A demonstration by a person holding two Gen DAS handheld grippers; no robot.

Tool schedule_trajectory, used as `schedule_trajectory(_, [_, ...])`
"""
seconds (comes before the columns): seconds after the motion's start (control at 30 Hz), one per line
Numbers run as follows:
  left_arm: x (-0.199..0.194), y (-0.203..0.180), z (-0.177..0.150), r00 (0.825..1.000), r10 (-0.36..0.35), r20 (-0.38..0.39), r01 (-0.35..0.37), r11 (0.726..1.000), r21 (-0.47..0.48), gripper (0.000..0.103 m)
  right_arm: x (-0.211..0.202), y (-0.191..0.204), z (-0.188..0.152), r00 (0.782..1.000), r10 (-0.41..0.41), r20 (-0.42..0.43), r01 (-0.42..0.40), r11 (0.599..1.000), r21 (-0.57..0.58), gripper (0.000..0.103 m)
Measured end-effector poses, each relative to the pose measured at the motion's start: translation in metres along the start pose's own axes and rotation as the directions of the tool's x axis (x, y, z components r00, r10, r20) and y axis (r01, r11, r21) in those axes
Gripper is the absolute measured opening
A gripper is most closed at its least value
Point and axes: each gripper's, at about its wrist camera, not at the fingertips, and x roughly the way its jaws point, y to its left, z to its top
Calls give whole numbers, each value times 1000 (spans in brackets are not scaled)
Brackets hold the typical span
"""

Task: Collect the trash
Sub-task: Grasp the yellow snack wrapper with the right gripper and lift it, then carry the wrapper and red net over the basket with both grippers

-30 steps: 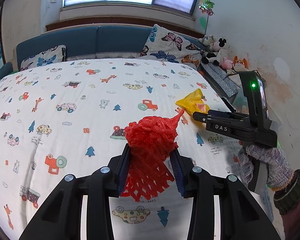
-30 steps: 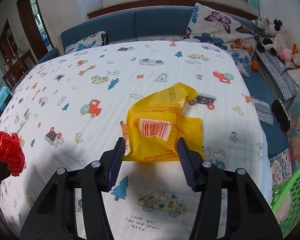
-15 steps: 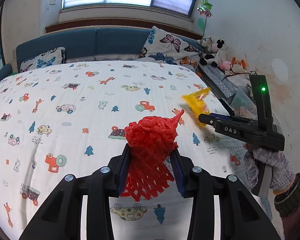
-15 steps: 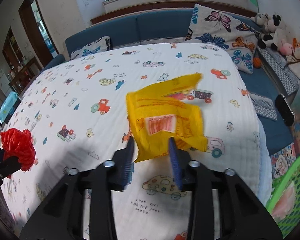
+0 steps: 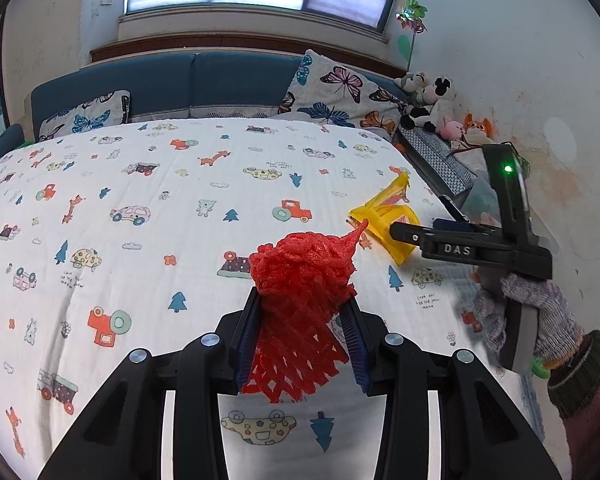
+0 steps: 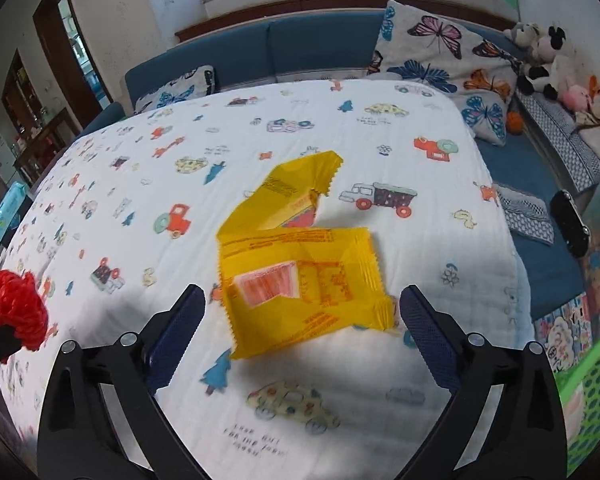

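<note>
1. Pinching a red net tight between the blue pads of the left gripper, up above the bed sheet with its little cars and trees.
2. Having just been opening the jaws of the right gripper, now spreading wide, with a yellow wrapper between them and neither pad touching it.
3. Seeing that wrapper looking blurry and close to the sheet near the right edge of the bed; not being able to tell if lying flat or just above it.
4. Showing only in the left wrist view: a gloved hand gripping the right gripper's handle, a small green light glowing on top, and the gripper tip reaching over the wrapper from the side.
5. Showing only in the right wrist view: a green basket down past the right side of the bed, a dark doorway on the far left, and the red net seen from the side at the left edge.
6. Showing in both views: a butterfly pillow leaning on the blue headboard, and stuffed toys sitting in the corner by the wall.
</note>
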Motion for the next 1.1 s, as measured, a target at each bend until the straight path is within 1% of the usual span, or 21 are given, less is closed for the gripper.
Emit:
schedule_trajectory(0.07, [2, 0, 0, 1000, 0, -4, 0, 1000, 0, 38, 7, -4, 1, 1000, 15, -21, -15, 1000, 18, 98])
schedule_trajectory(0.13, [4, 1, 1, 1000, 1, -8, -1, 1000, 0, 38, 14, -5, 0, 999, 7, -41, -6, 1000, 24, 97])
schedule_trajectory(0.17, [5, 1, 1, 1000, 0, -10, 0, 1000, -2, 38, 14, -3, -1, 999, -2, -33, 2, 1000, 14, 93])
schedule_trajectory(0.23, [6, 1, 0, 1000, 0, -14, 0, 1000, -3, 38, 14, 2, -3, 999, -35, -23, 35, 999, -17, 88])
schedule_trajectory(0.3, [7, 2, 1, 1000, -1, -17, 1, 1000, -6, 38, 13, 4, -3, 999, -39, -22, 38, 999, -28, 85])
schedule_trajectory(0.33, [8, 2, 1, 1000, -2, -17, 2, 1000, -7, 38, 12, 7, -4, 999, -40, -21, 39, 999, -35, 81])
schedule_trajectory(0.37, [8, 2, 1, 1000, -3, -17, 3, 1000, -7, 38, 11, 9, -5, 999, -39, -19, 38, 998, -44, 80])
schedule_trajectory(0.47, [7, 1, 1, 1000, -5, -15, 5, 1000, -6, 38, 7, 15, -7, 999, -35, -10, 34, 998, -61, 76])
schedule_trajectory(0.63, [1, -4, 1, 1000, -7, -5, 7, 1000, 2, 38, -8, 21, -13, 1000, -19, 11, 20, 998, -62, 75])
schedule_trajectory(0.9, [-10, -24, -1, 999, -37, 10, 37, 999, 31, 38, -52, 19, -33, 999, -24, 43, 25, 999, -24, 75])
schedule_trajectory(1.1, [-17, -53, -5, 997, -76, 11, 75, 995, 65, 38, -96, 11, -60, 994, -80, 68, 82, 997, -14, 75])
